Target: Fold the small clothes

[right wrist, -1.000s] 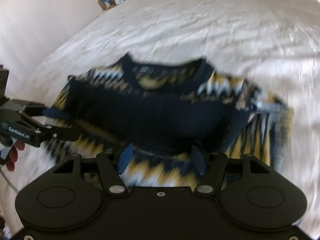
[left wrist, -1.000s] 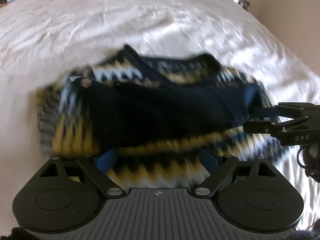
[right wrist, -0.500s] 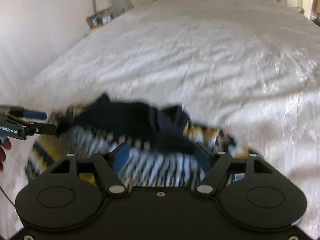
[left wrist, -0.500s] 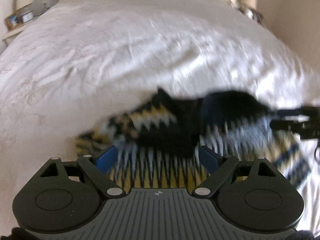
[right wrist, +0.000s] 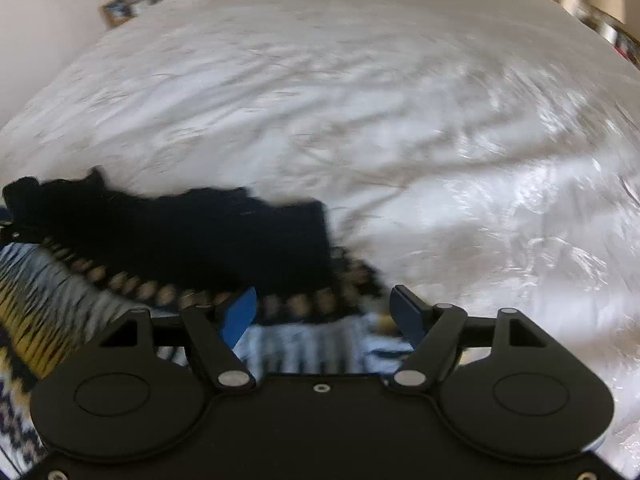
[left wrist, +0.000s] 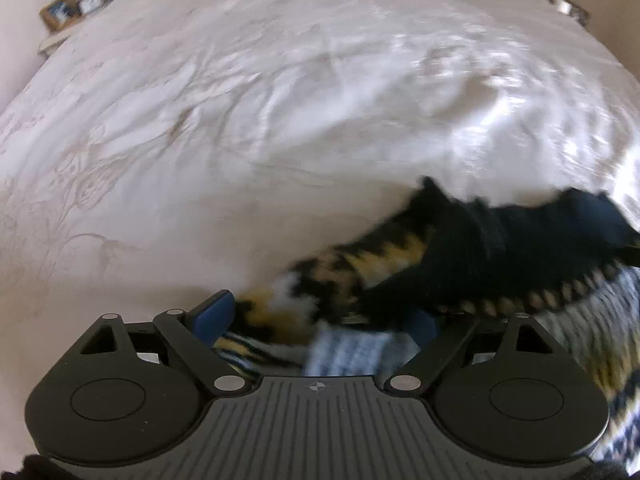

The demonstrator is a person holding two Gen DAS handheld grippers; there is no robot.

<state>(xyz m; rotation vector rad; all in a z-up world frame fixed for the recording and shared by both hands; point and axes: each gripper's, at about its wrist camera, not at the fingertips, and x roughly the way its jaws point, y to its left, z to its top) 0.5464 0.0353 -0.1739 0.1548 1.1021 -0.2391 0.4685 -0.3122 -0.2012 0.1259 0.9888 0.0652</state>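
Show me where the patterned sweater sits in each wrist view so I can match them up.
Left wrist: the sweater fills the lower right, running down between the left tool's open blue pads.
Right wrist: the sweater fills the lower left, passing under the right tool.
Shared landmark: the white bedspread behind it.

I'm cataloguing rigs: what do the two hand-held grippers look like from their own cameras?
Left hand-held gripper: black body with a ribbed grey top plate bearing a small crosshair mark, black linkage arms with silver pivots, blue pads. Right hand-held gripper: the same build, but a smooth black plate.
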